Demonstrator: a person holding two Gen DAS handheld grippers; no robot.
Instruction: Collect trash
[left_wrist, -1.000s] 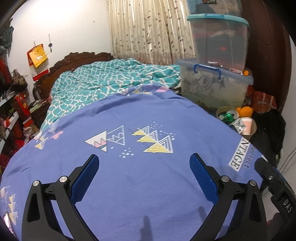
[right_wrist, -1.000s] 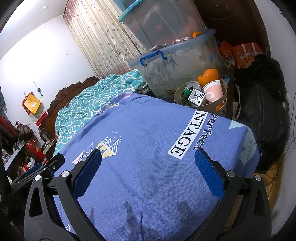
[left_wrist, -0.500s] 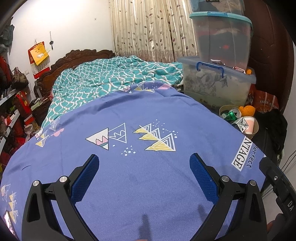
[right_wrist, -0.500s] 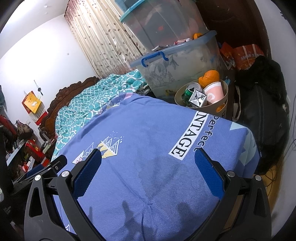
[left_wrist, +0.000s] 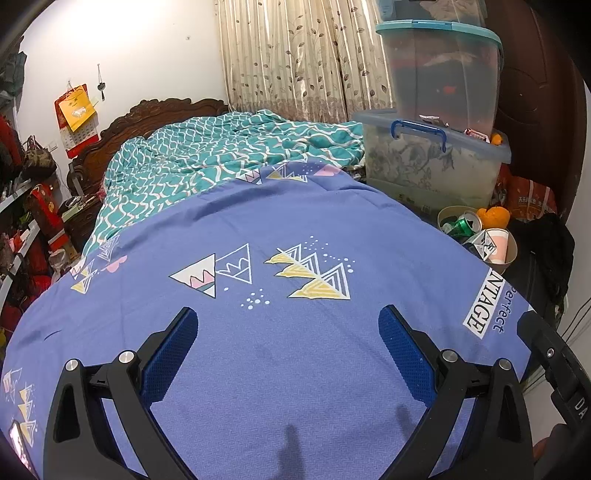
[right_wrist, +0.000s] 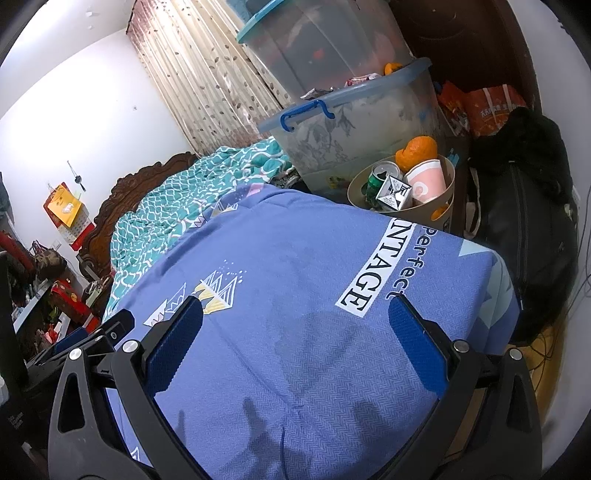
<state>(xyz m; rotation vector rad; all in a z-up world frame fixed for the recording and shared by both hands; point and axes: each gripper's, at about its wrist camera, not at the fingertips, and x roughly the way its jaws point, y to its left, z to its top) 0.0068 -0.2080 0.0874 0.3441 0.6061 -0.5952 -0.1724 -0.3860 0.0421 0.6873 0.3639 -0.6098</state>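
While both tools hang over the blue bedsheet (left_wrist: 295, 229), each stands released, jaws spread wide with nothing between them: the left tool (left_wrist: 288, 332) above the triangle print, the right tool (right_wrist: 295, 321) nearer the "Perfect VINTAGE" lettering at the bed's corner. Beyond that corner, off the bed and beside the lower clear storage bin (right_wrist: 354, 122), sits a tan wastebasket (right_wrist: 448, 177) already holding trash: a green drink can (right_wrist: 376, 177), a small black-and-white carton (right_wrist: 393, 192), a pink paper cup (right_wrist: 424, 181), and orange peel (right_wrist: 415, 149) at its far rim. From the left wrist view the same wastebasket (left_wrist: 511, 251) shows at the right edge of the bed. A teal patterned blanket (left_wrist: 221, 155) covers the bed's far half, up to the carved wooden headboard (left_wrist: 147, 114). A black bag (right_wrist: 524, 229) rests right of the wastebasket.
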